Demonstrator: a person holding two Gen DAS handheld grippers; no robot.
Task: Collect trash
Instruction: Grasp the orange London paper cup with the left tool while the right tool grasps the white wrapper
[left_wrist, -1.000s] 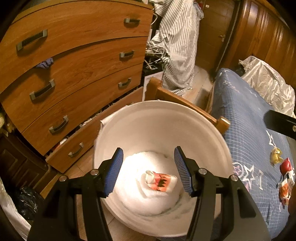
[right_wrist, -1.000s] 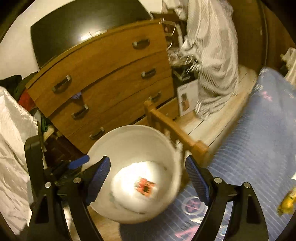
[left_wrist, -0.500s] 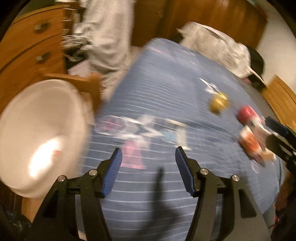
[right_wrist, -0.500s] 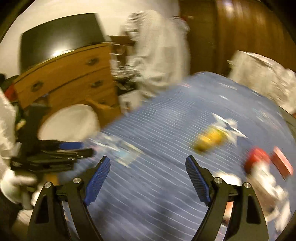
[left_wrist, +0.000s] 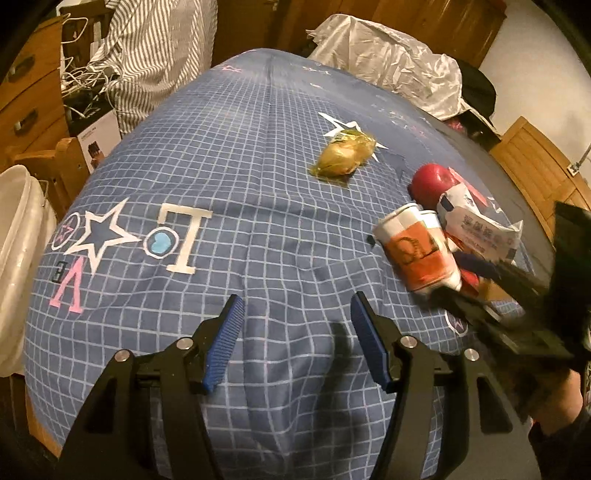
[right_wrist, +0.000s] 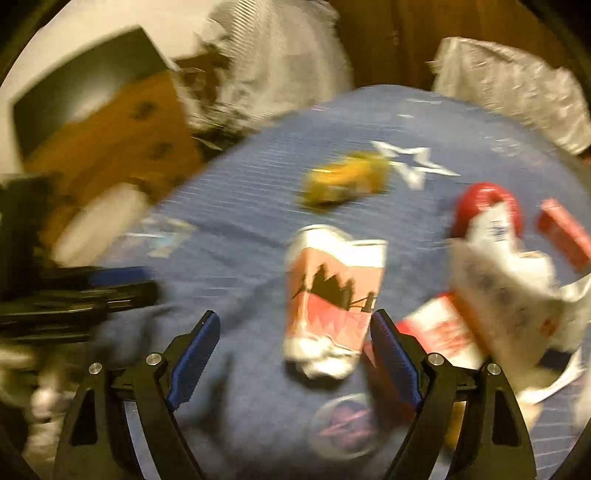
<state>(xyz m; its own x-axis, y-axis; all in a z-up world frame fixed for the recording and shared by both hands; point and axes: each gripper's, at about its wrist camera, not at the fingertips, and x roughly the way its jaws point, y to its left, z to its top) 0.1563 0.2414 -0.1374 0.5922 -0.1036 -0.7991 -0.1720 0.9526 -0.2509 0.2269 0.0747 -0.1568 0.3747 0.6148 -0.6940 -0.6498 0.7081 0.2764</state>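
Note:
Trash lies on the blue checked bedcover (left_wrist: 229, 155): a yellow wrapper (left_wrist: 345, 157), a red round item (left_wrist: 432, 181), an orange-and-white paper cup (left_wrist: 417, 251) and a crumpled white packet (left_wrist: 480, 229). My left gripper (left_wrist: 295, 339) hovers over bare cover, jaws opening, nothing between them. To its right, my right gripper (left_wrist: 498, 295) reaches toward the cup. In the blurred right wrist view, the right gripper (right_wrist: 295, 354) stands open. The cup (right_wrist: 332, 295) lies just ahead, close to the right finger, pads not pressing. The yellow wrapper (right_wrist: 343, 181) and red item (right_wrist: 487, 206) lie beyond.
A white bucket (left_wrist: 18, 258) stands off the bed's left edge beside a wooden bedpost (left_wrist: 62, 162). A wooden dresser (left_wrist: 26, 85), striped cloth (left_wrist: 155, 55) and tangled cables are back left. A crumpled silver sheet (left_wrist: 388, 62) covers the bed's far end.
Both grippers swung from above the white bucket to over the bed. The trash pile has come close in front of the right gripper. The left jaws stand slightly wider.

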